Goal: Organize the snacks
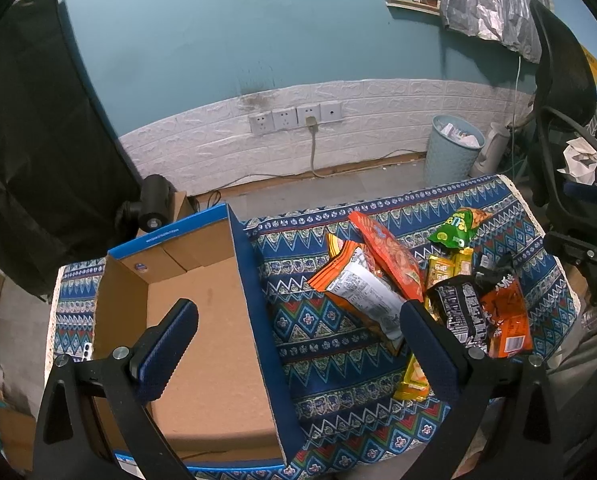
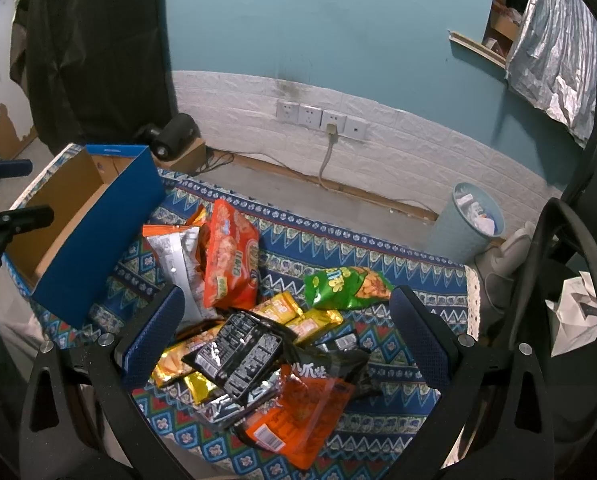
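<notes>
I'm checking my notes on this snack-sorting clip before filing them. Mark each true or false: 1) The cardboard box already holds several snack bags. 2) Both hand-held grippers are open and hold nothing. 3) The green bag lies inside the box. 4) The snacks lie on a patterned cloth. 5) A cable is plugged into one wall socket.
1) False: the cardboard box shows only its bare floor.
2) True: the left hand-held gripper and right hand-held gripper both have their jaws spread, nothing between them.
3) False: the green bag lies on the cloth, apart from the box.
4) True: the patterned cloth lies under the pile.
5) True: the cable hangs from a wall socket.
</notes>
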The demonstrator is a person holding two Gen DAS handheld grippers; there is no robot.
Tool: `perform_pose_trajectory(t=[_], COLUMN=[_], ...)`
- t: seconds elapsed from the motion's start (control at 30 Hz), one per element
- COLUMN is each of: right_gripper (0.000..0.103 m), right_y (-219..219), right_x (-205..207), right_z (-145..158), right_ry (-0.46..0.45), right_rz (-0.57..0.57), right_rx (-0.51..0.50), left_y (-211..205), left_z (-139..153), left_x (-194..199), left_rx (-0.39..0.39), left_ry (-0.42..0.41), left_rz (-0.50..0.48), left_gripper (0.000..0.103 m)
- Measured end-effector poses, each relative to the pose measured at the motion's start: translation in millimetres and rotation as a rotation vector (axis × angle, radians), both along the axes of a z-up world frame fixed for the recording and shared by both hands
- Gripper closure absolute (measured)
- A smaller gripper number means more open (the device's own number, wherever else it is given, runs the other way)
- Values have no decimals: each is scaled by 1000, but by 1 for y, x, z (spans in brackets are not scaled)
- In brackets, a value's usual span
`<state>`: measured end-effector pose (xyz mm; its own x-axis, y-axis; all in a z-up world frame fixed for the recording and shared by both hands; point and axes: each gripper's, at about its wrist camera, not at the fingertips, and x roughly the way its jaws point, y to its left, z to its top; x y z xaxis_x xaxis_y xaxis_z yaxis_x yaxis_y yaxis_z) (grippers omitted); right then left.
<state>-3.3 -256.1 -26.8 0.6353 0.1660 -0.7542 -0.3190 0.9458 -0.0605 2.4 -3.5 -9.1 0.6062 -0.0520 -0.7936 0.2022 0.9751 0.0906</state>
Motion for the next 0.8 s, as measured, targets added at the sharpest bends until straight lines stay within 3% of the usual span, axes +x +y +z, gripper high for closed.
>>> perform_pose_trajectory(t=[0.8], right_gripper=[3], right_y=[-3], right_x=[0], right_z=[-1], right_ry=[6], right_rz=[-9], right_rx=[-4], left_y=[-2], left_z=[0], left_x=[0], left_rx=[0], left_ry=[8], left_rz=[-4], left_gripper=[1])
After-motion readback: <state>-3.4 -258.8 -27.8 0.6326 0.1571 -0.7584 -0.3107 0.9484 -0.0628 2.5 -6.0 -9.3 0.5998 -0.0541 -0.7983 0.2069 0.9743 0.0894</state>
